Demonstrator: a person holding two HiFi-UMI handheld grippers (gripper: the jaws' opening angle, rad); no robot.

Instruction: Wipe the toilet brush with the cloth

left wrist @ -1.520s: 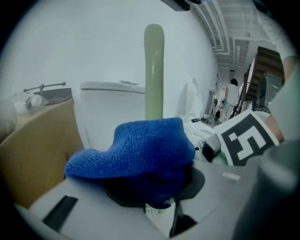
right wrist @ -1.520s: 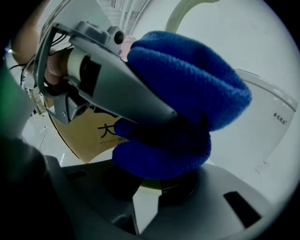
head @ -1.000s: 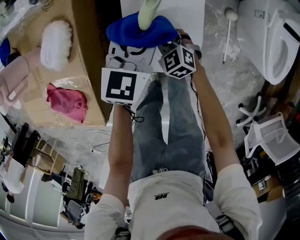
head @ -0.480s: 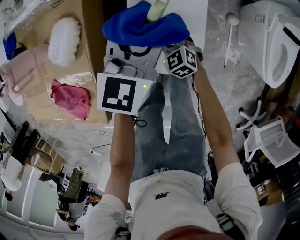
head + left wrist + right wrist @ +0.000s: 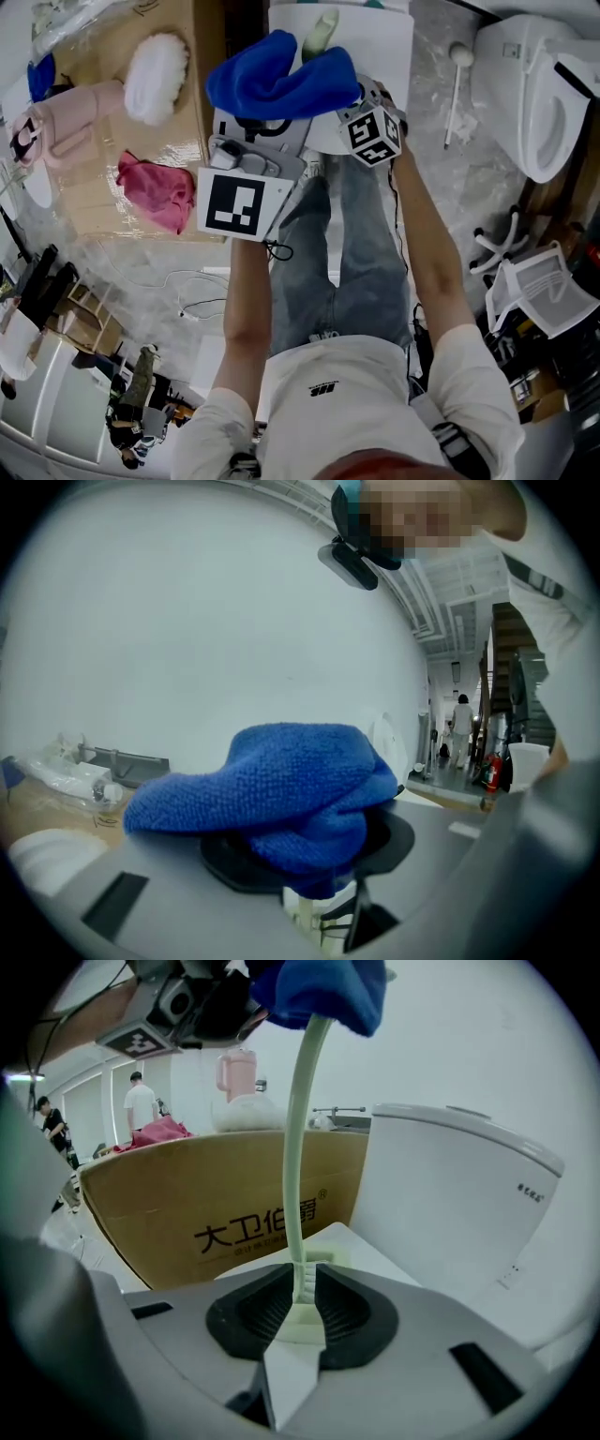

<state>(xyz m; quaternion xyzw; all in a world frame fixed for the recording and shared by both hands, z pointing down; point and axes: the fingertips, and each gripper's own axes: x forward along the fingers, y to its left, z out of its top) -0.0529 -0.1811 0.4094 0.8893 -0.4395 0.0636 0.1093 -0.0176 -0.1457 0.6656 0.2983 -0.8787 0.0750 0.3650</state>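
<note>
Item 1: pale green, slender plastic toilet brush handle (image 5: 298, 1147). Its base is pinched between the ribbed pads of the right hand-held gripper (image 5: 302, 1316), and it rises upright toward 12 o'clock.

Item 2: blue terry cloth (image 5: 272, 780). It is bunched, clamped in the left hand-held gripper (image 5: 314, 860) and wrapped over the handle's upper end.

Risk, as judged: the thin handle may twist or slide out of the pads if the cloth drags hard. The loosely bunched cloth may pull free.

Steep overhead, two close-ups, blue cloth (image 5: 281, 82) shared
</note>
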